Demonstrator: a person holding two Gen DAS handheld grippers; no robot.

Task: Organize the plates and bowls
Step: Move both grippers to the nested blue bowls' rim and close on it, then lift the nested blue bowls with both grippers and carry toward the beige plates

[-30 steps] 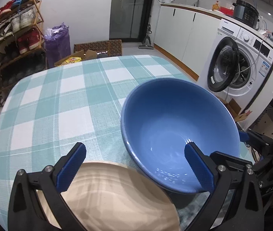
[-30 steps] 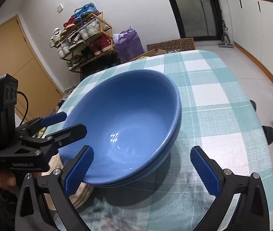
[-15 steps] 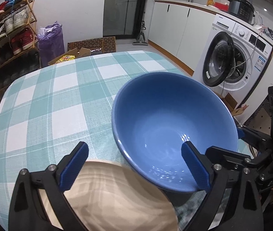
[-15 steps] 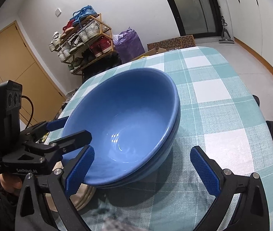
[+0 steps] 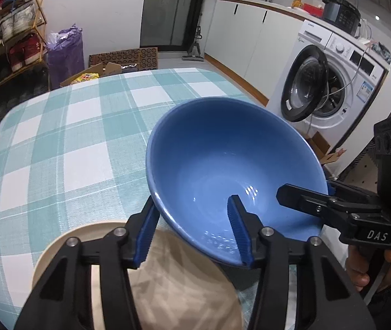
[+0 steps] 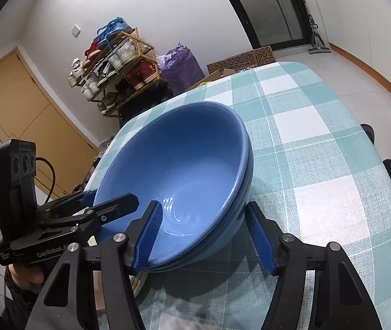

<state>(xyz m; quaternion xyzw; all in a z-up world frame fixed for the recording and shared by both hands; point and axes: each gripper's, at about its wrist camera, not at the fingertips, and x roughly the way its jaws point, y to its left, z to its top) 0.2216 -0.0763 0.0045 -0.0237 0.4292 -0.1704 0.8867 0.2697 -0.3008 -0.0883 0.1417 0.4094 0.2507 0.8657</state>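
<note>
A large blue bowl (image 5: 223,159) (image 6: 184,159) sits on the checked table (image 5: 71,143), nested in a second blue bowl (image 6: 247,189). My left gripper (image 5: 192,231) straddles its near-left rim, one finger outside and one inside; its jaws are closing, with a wide gap left around the wall. My right gripper (image 6: 203,238) straddles the opposite rim the same way, also closing and still wide. Each gripper shows in the other's view: left gripper (image 6: 107,206), right gripper (image 5: 305,192). A beige plate (image 5: 184,288) lies under my left gripper, beside the bowls.
The table's edge runs close behind the bowls on the right, with a washing machine (image 5: 327,82) beyond it. A shoe rack (image 5: 11,46), a purple bag (image 5: 63,55) and a cardboard box (image 5: 96,74) stand past the far edge. A person's hand (image 5: 360,269) holds the right gripper.
Both grippers' jaws have narrowed from fully wide to close around the bowl's rim. Neither hand has shifted, and the bowl and plate rest where they were.
</note>
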